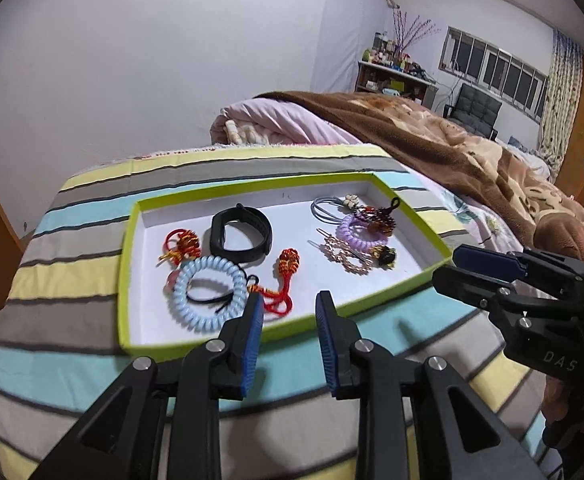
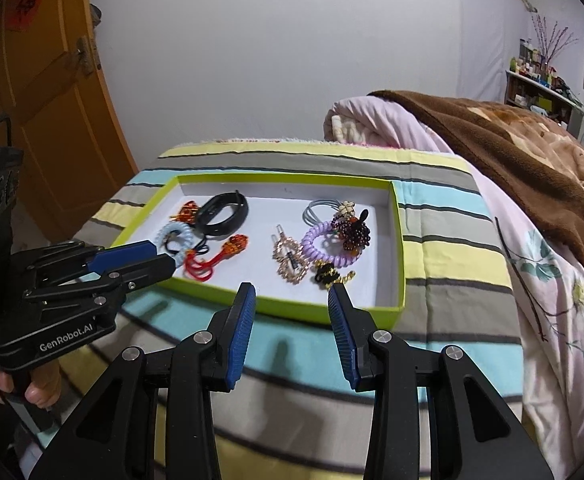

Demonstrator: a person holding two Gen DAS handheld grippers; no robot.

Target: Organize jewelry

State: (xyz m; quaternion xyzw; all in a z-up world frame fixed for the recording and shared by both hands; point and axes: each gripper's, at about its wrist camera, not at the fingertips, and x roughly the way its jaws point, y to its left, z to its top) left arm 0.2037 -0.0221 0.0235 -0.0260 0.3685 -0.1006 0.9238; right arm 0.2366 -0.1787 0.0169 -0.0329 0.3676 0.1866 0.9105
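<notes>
Right wrist view showing white "GenRobot.AI" lettering on black left gripper (image 2: 133, 258), jaws gaping, nothing held. Right gripper (image 2: 292, 300) also spread wide, empty. Jewelry sitting inside lime-green shallow cardboard tray (image 2: 283, 304) on striped bedspread (image 2: 452, 256).

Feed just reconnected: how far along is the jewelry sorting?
Everything sits inside the green tray, bunched in two clusters: blue coil tie and black band left, purple coil tie right. Left claw and right claw are open, holding nothing. Any finer sorting remains.
</notes>
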